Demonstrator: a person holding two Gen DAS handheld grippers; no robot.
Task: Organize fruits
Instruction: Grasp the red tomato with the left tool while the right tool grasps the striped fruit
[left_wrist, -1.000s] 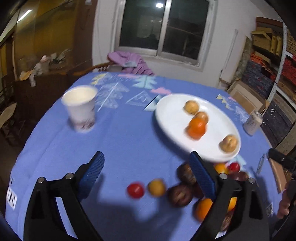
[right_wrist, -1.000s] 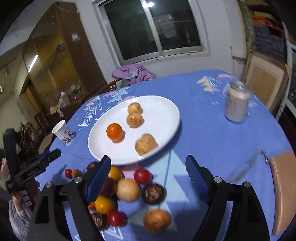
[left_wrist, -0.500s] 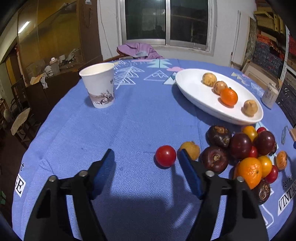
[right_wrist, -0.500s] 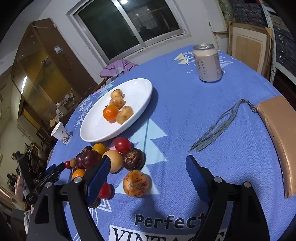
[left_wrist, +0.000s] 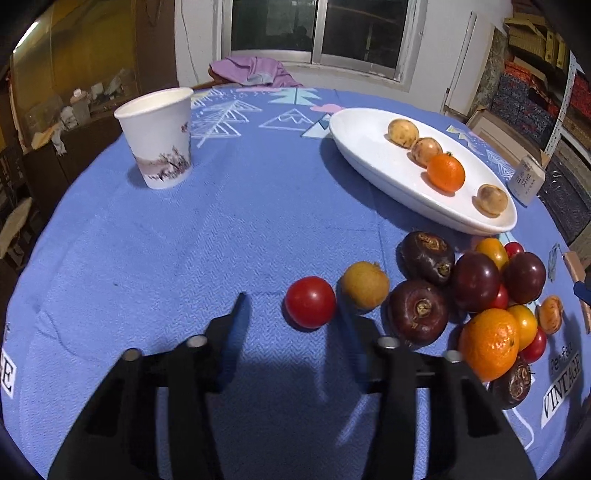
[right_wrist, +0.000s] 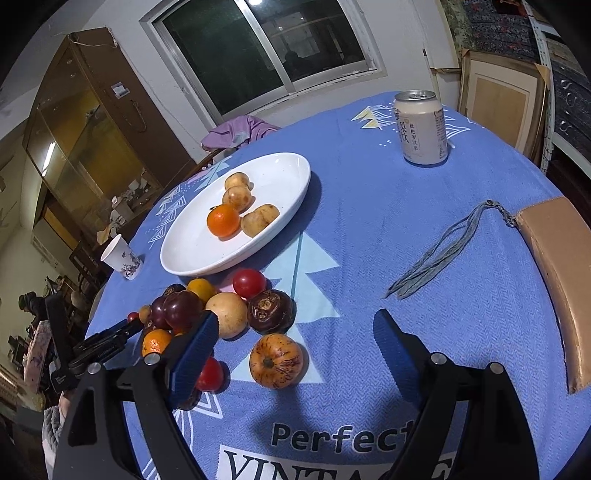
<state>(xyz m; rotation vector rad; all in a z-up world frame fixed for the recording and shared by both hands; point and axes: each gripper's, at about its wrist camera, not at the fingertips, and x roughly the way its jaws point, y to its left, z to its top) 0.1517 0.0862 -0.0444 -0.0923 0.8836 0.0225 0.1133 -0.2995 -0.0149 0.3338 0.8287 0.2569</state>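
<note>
Since the earlier frame, the left tongs had dropped toward the tabletop and narrowed; their jaws were closing, with bare cloth between them and the tomato just ahead of the tips, untouched. The right tongs stood released over the spotted fruit, which lay between the jaws, apart from both. The pile sat toward the near right edge, the plate beyond it, the cup far left. Closing short, I judged, could pinch nothing, or nudge the round tomato into rolling toward the yellow fruit beside it.
</note>
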